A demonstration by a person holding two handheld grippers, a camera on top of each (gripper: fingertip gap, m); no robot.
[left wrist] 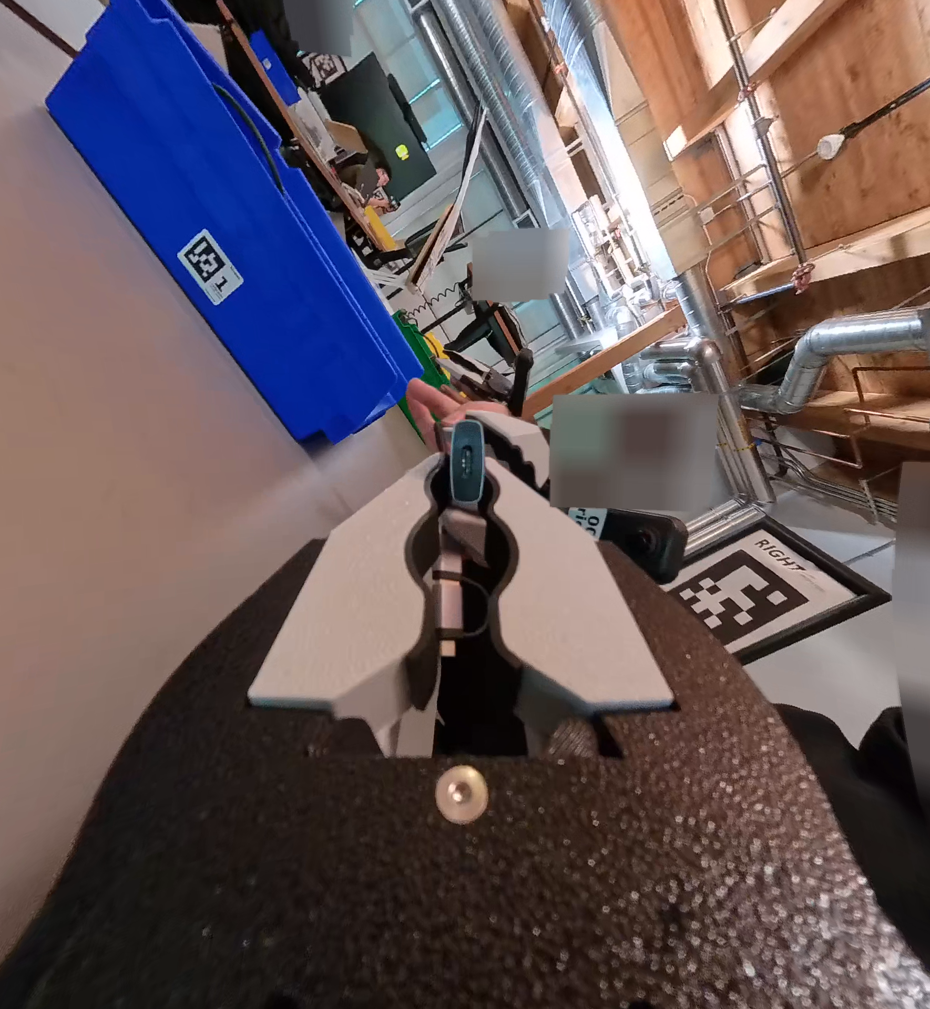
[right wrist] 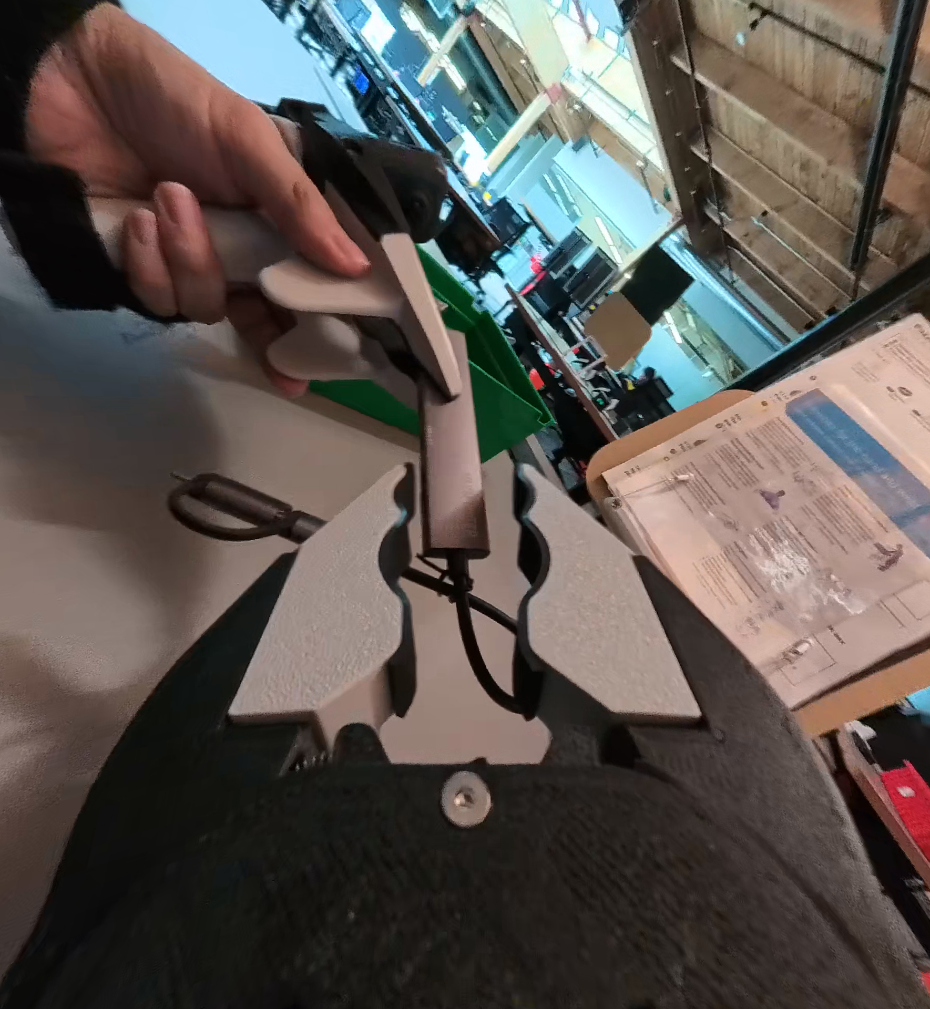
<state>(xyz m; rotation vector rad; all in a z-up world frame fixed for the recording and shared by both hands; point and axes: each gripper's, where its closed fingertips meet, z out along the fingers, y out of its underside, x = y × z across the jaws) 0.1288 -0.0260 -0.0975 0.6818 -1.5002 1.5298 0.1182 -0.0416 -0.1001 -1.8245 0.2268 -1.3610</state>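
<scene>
My left gripper [left wrist: 465, 476] is shut on a slim grey hub [left wrist: 465, 464], whose end port faces the camera. Its short cable and plug [left wrist: 449, 600] hang back between the fingers. In the right wrist view the left gripper [right wrist: 440, 382], held by a hand [right wrist: 178, 164], pinches the hub's [right wrist: 454, 475] top end. My right gripper [right wrist: 462, 480] is open, and the hub's lower end sits between its fingertips without clear contact. The hub's black cable [right wrist: 479, 644] loops between the fingers, with its plug end [right wrist: 266, 513] above the table. One right finger [left wrist: 511, 445] shows behind the hub.
A blue bin [left wrist: 222, 218] stands on the white table [left wrist: 69, 437] at the left. A green bin [right wrist: 484, 393] lies behind the grippers. A cardboard board with a printed sheet [right wrist: 806, 518] stands at the right. The right gripper's black-and-white marker plate [left wrist: 735, 595] is close by. The grippers are tip to tip, or close to it.
</scene>
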